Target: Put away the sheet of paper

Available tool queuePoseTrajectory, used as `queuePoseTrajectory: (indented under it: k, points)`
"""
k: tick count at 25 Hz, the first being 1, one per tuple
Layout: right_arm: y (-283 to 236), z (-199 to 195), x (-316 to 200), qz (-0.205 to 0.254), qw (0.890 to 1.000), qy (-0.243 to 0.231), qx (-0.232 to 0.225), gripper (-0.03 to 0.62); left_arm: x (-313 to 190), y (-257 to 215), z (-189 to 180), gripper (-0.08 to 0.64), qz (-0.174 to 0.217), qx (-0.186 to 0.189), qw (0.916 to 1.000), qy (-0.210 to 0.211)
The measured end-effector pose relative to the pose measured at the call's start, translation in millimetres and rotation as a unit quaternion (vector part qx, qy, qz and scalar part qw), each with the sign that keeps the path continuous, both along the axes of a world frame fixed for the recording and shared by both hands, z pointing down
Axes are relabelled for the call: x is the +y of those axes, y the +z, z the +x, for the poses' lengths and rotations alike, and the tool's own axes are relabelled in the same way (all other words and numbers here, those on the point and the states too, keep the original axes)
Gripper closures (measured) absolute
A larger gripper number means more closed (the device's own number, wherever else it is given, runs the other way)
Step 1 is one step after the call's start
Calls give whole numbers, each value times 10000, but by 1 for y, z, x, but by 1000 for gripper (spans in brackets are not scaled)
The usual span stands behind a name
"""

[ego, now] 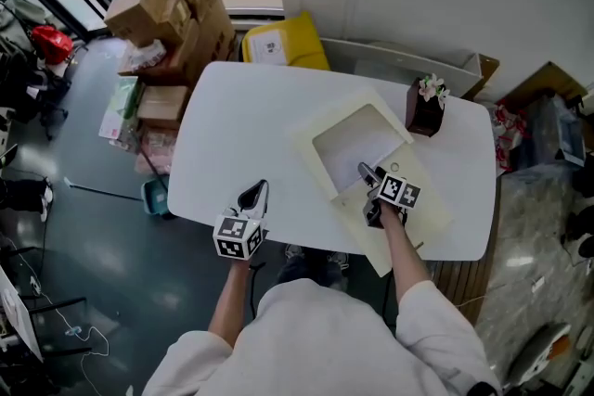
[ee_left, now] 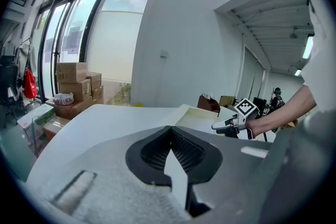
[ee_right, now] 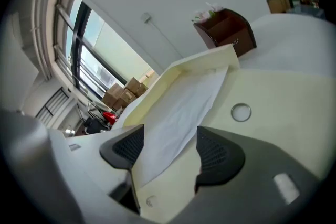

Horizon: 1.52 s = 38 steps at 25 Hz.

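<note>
Right gripper [ee_right: 167, 150], jaws apart, hovers just above the white sheet of paper [ee_right: 184, 107] lying in the open cream plastic folder [ee_right: 273, 92] ahead. Left gripper [ee_left: 173, 152] is closed, empty. Placing looks done; closing the folder likely comes next.

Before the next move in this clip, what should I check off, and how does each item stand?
1. Sheet of paper lying in the cream case: ok.
2. Right gripper jaws apart, pressing on nothing: ok.
3. Left gripper shut and empty, over the table: ok.
4. Case closed: not ok, it lies open.
5. Flower box clear of the case: cannot tell, they stand close.
</note>
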State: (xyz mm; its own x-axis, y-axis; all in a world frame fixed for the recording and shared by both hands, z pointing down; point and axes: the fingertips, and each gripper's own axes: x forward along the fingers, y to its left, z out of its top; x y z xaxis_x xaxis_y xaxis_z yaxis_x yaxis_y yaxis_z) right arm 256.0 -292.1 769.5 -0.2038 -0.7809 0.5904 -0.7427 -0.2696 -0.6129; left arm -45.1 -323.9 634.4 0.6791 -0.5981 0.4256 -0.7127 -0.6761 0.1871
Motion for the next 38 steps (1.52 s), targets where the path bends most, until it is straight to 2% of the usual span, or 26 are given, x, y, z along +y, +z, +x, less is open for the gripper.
queuePoseTrajectory:
  k: [3,9,10,14,19,25,31,38]
  points:
    - [-7,7,11,-60,9967,-123,803,301,1,-2,5,558,35,29,10000,78]
    - [-36,18,33,155,9785,-328,2031,417,1,-6,26,557,77,134,9993,352]
    - [-41,21,38,179,9745,-320,2215,452,2,-6,31,557,84,155,9990,414]
    - [-63,34,62,265,9623,-194,2701,526,4,-8,52,558,94,243,9975,661]
    - [-80,48,95,311,9546,105,2962,586,10,-11,77,557,143,302,9950,937]
    - [-108,61,124,488,9468,415,3153,591,14,-20,99,557,247,347,9924,1154]
    - [-146,61,133,808,9330,432,3479,591,14,-38,109,558,418,426,9908,1211]
    - [-187,49,133,1245,9193,368,3716,591,18,-58,101,557,628,478,9907,1110]
